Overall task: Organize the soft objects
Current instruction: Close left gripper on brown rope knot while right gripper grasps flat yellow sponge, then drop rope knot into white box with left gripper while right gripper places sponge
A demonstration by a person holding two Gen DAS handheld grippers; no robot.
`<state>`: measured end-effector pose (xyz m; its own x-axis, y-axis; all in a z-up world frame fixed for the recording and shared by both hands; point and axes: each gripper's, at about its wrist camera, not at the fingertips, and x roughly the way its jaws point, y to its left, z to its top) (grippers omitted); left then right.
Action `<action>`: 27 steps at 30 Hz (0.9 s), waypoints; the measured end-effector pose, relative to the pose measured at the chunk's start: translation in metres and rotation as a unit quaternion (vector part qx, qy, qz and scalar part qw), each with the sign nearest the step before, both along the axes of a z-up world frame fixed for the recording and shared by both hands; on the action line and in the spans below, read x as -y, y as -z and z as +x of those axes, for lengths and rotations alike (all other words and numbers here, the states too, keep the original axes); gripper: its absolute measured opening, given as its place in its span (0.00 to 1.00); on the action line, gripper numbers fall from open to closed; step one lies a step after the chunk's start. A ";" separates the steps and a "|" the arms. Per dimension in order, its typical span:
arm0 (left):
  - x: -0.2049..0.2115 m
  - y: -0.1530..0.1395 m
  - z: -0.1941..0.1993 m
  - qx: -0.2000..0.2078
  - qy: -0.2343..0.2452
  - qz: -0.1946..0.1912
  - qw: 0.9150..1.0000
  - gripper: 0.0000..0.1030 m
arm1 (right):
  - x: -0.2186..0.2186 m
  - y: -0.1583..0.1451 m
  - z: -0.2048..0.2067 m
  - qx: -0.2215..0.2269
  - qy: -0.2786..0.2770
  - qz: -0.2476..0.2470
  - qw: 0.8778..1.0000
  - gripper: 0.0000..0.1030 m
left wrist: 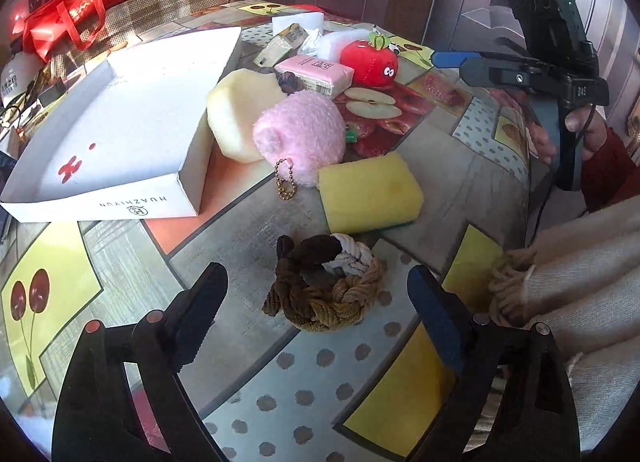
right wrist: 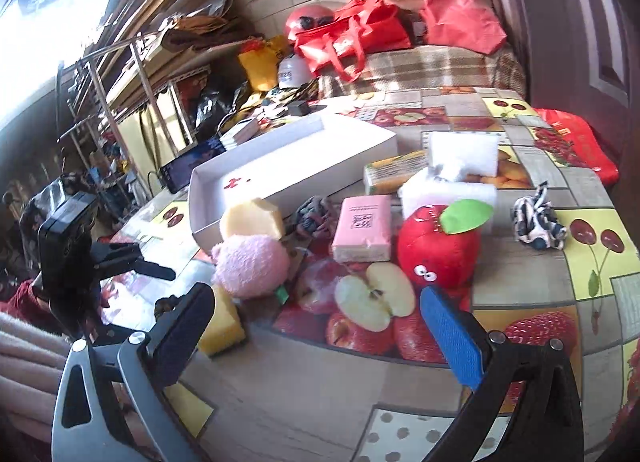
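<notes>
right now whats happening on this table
A person holds a gripper in each hand over a table full of soft things. The left gripper is open and hangs just short of a braided rope ring, not gripping it. The right gripper is open too and holds nothing, pointing toward the red plush apple. The white box has nothing in it, and the yellow sponge and pink plush lie on the tablecloth beside it.
</notes>
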<state>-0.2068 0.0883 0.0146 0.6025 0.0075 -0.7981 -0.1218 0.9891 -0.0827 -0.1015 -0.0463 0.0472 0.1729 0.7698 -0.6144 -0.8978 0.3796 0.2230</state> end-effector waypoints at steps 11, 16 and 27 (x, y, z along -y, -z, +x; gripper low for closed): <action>0.005 0.008 0.009 -0.008 0.017 0.011 1.000 0.65 | -0.071 0.032 -0.054 0.008 -0.162 -0.105 0.981 0.81; 0.003 0.007 0.002 -0.002 0.019 0.021 1.000 0.45 | -0.082 0.048 -0.063 0.011 -0.186 -0.134 0.973 0.38; -0.037 -0.064 -0.045 0.217 -0.108 0.080 0.967 0.33 | -0.007 -0.046 -0.015 0.081 -0.041 0.071 0.993 0.39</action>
<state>-0.2519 0.1254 0.0784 0.8513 0.2731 -0.4480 -0.3151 0.9488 -0.0203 -0.1164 -0.0395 0.0933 0.1943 0.8621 -0.4680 -0.9526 0.2797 0.1198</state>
